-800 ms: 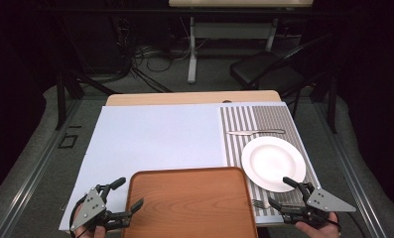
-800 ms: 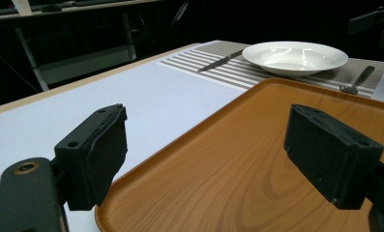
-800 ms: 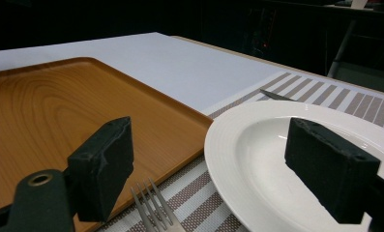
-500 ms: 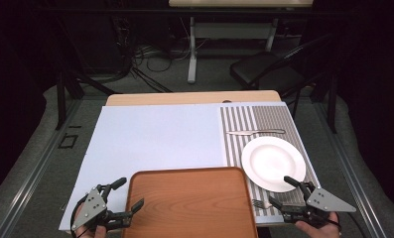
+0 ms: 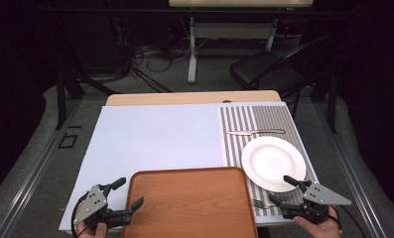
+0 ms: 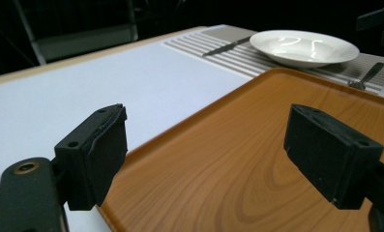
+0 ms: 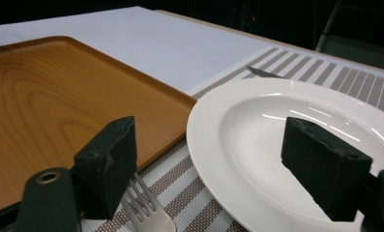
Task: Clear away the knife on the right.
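At the near edge of the desk (image 5: 150,139), seen from the high view, a brown wooden-look tray (image 5: 189,203) lies flat between the two grippers. The left gripper (image 5: 127,198) sits at the tray's near left corner with its fingers spread wide, one outside the rim and one over the tray, holding nothing. The right gripper (image 5: 281,191) rests near the desk's near right corner, its fingers also apart and empty, straddling the near rim of a white plate (image 5: 273,162). The plate sits on a striped mat (image 5: 264,119), with a knife (image 5: 256,132) beyond it toward the far edge and a fork (image 5: 259,203) between plate and tray.

In the left gripper view, the left gripper (image 6: 206,145) has its fingers (image 6: 95,150) well apart across the tray (image 6: 257,159) rim; the tray looks smooth, glossy and shallow-lipped, so I judge a pinch on that thin rim could slip.

In the right gripper view, the right gripper (image 7: 209,164) is open with the plate (image 7: 257,140) rim between its fingers, not pressed. The plate is glazed, ridged at the rim and shallow. The fork (image 7: 148,208) lies just under the left-hand finger, touching or nearly so; closing here could catch the tines or nudge the plate against the tray (image 7: 59,101), I think.
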The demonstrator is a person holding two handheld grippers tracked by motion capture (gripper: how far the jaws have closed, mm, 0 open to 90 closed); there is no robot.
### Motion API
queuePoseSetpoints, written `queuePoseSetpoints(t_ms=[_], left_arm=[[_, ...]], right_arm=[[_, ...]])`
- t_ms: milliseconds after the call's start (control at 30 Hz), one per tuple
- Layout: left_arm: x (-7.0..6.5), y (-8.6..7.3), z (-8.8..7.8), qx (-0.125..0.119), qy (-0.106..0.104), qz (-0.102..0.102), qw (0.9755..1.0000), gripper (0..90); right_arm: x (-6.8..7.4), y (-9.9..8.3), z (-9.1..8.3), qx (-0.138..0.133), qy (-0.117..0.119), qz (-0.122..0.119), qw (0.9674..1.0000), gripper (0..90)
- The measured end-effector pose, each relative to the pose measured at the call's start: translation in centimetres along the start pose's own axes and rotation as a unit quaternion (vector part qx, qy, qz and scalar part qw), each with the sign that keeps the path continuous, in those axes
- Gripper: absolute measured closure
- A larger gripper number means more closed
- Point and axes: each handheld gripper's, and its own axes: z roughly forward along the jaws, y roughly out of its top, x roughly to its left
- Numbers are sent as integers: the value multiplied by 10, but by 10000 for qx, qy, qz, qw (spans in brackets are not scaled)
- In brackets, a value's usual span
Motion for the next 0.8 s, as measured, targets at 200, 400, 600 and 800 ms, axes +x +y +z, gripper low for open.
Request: queuePoseSetpoints(t_ms=[200, 400, 600, 800], left_arm=[[4, 5, 4, 293, 70, -253, 9992, 160], [7, 16, 12, 588, 80, -419, 9974, 160], [13, 26, 27, 681, 160, -686, 9952, 160], [20, 28, 38, 793, 128, -782, 9937, 160]], right_arm=[[-5, 5, 3, 454, -65, 182, 9988, 227], [-14, 18, 11, 942, -19, 427, 9946, 229], [-23, 35, 21, 1259, -42, 500, 9908, 244], [-42, 49, 38, 1547, -194, 595, 9860, 266]])
